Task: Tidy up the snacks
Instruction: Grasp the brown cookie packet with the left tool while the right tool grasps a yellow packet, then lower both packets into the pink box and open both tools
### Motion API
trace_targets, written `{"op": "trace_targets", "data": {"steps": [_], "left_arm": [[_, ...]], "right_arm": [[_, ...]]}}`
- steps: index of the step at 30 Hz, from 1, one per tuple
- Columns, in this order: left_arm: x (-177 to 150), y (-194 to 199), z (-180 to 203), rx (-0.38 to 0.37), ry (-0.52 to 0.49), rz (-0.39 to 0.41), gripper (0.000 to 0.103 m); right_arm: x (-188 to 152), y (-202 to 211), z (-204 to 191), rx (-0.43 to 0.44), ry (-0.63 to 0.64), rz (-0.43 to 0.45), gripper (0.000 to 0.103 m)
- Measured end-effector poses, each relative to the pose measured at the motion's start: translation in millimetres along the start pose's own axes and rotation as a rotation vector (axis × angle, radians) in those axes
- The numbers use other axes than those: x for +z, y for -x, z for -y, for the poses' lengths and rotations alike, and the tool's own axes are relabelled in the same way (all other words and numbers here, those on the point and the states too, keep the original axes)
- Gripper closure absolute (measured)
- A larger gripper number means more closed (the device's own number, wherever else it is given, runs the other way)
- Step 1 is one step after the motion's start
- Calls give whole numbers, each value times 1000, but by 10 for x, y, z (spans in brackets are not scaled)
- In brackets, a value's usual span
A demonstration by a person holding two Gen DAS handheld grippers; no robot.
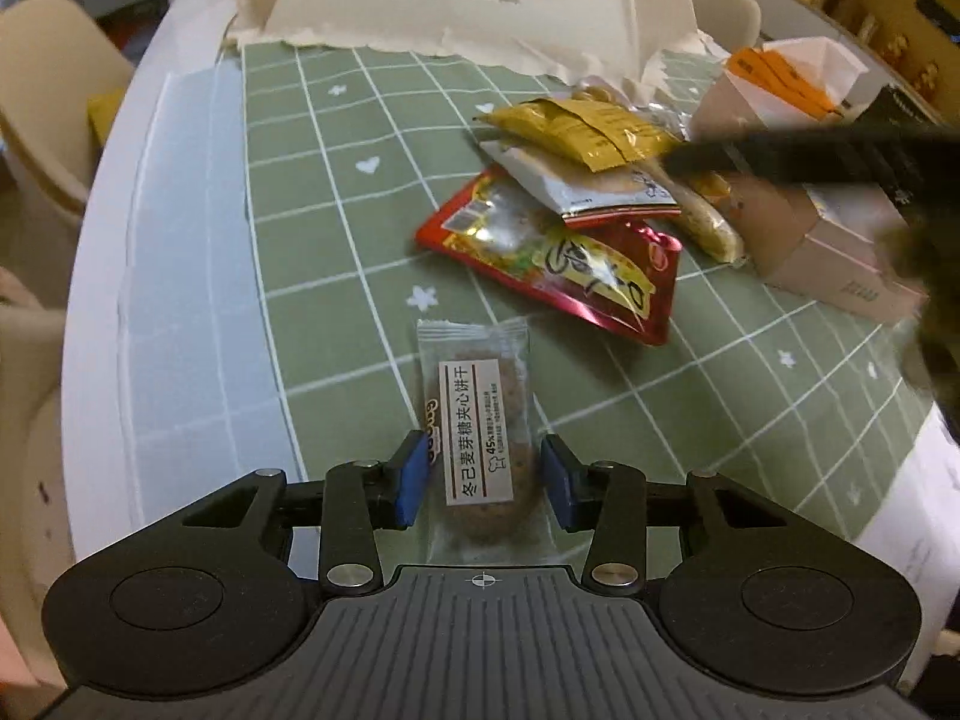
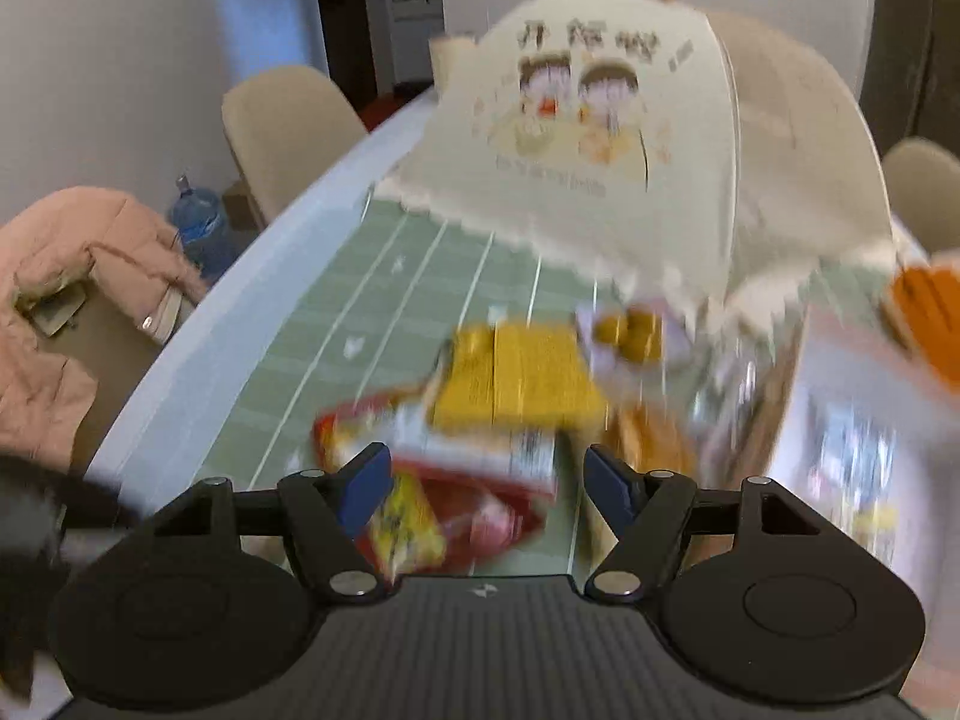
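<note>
Green checked tablecloth on white table. Left gripper straddles clear-wrapped biscuit packet, blue pads apart, not pressing. Right gripper apart, blurred, above red snack bag; yellow packet beyond.

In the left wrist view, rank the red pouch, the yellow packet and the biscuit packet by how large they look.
1. Red pouch, largest, though partly covered.
2 and 3. Biscuit packet and yellow packet: unsure. The biscuit packet looks bigger, but it lies nearest the camera, and the yellow one is farther and partly covered.
</note>
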State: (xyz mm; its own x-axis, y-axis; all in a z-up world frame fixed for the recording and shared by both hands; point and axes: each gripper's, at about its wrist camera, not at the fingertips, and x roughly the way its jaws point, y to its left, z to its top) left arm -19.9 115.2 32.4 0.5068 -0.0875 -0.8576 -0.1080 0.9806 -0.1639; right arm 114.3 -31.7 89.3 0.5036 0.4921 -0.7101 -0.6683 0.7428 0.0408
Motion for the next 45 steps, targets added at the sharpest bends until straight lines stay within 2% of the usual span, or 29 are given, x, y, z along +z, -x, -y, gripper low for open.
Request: {"op": "trace_targets", "data": {"steps": [3, 8, 11, 16, 21, 23, 26, 30, 33, 36, 39, 42, 45], "left_arm": [[-17, 20, 19, -2, 19, 0, 57], [-27, 32, 37, 8, 34, 5, 56], [-6, 7, 12, 0, 37, 6, 56], [20, -6, -41, -24, 66, 11, 58], [46, -24, -20, -10, 78, 12, 58], [47, -27, 38, 11, 49, 3, 63], [8, 3, 146, -57, 45, -16, 65], [-89, 126, 506, -120, -71, -9, 66], [-83, 256, 762, -226, -120, -10, 66], [118, 492, 1053, -309, -192, 50, 66], [591, 821, 1373, -383, -271, 181, 66], [1109, 1041, 1630, -445, -304, 310, 66], [1558, 989, 1944, -453, -328, 354, 66]], "right_arm": [[273, -315, 29, -11, -13, -25, 27], [513, -931, 102, -35, -80, -137, 27], [535, -1054, 73, -29, -64, -184, 38], [428, -554, -30, 23, 19, -124, 43], [75, 89, 11, 58, 25, -98, 44], [-124, 319, 56, 35, 14, -93, 44], [-415, 584, 154, -18, -22, -96, 44], [-779, 899, 346, -109, -77, -103, 44], [-987, 1177, 542, -166, -149, -96, 44], [-1112, 1477, 716, -215, -227, -53, 44], [-1170, 1726, 820, -263, -275, 1, 44], [-1198, 1904, 859, -299, -293, 43, 44], [-1213, 1999, 878, -326, -312, 69, 43]]}}
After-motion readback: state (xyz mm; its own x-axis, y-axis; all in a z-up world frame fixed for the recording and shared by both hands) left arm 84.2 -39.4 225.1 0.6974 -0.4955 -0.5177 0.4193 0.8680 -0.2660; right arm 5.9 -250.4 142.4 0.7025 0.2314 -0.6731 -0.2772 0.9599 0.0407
